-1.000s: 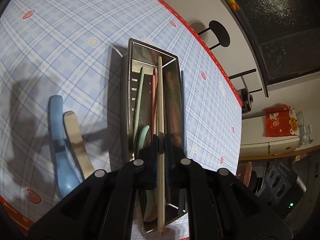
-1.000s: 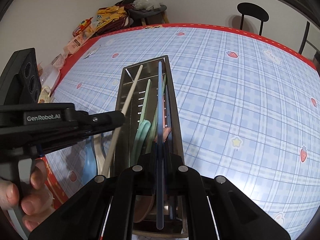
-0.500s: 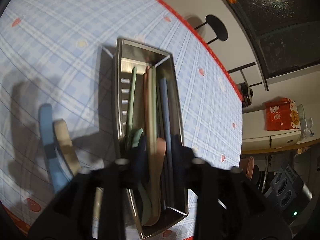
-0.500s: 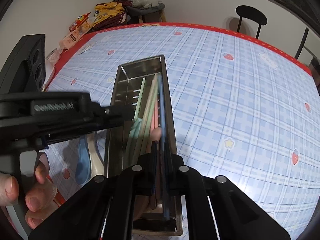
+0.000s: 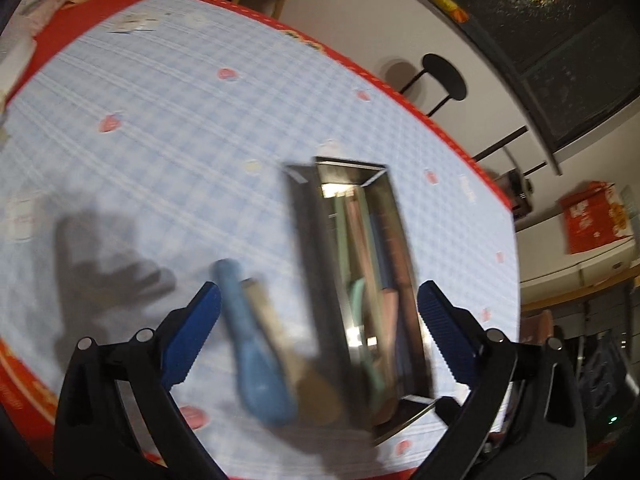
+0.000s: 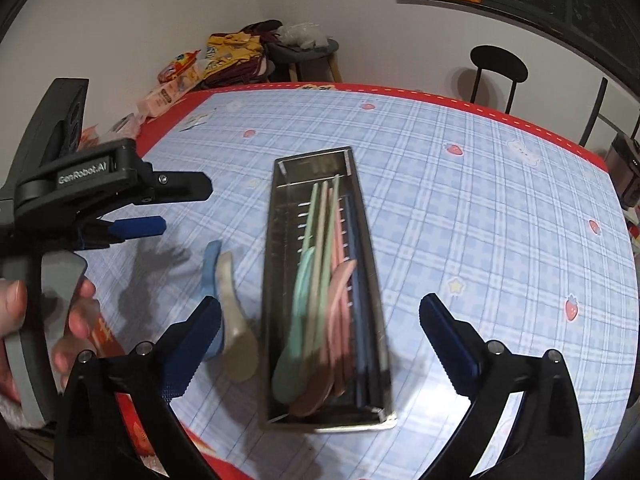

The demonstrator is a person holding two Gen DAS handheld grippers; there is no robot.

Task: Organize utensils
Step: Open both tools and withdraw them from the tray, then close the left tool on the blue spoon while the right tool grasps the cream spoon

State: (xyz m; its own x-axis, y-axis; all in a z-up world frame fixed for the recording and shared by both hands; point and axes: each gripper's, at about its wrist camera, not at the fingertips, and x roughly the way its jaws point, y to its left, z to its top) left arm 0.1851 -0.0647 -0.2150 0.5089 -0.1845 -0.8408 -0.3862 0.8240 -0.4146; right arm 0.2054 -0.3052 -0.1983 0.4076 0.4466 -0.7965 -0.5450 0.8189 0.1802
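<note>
Both grippers are hanging above the table with jaws opening wide and nothing gripped: the left gripper [image 5: 318, 326] is spreading its blue pads over the two loose spoons and the near end of the tray, touching neither, and the right gripper [image 6: 320, 334] is spreading its own pads astride the tray's near half, clear of its walls. Starting at the left of the right wrist view, a person's hand [image 6: 48, 320] is wrapping the grey handle of the left tool, whose black body and one blue pad are reaching in toward the tray. Next, on the checked blue tablecloth [image 6: 480, 220], a blue spoon [image 6: 210, 276] and a beige spoon [image 6: 236, 328] are lying side by side, touching, just beside the tray's left wall and outside it. Then comes the long metal tray [image 6: 276, 280], lying lengthwise away from the camera; inside it a mint green spoon [image 6: 298, 320], a pink spoon [image 6: 340, 280], pale green and pink chopsticks [image 6: 326, 232] and dark blue chopsticks [image 6: 358, 300] are lying along its length, bowls toward the near end. Right of the tray the cloth is carrying only its printed strawberries and stars. Beyond the far red edge a black chair [image 6: 498, 72] is standing by the wall. The left wrist view is blurred, so finer detail inside the tray is hard to tell there.
</note>
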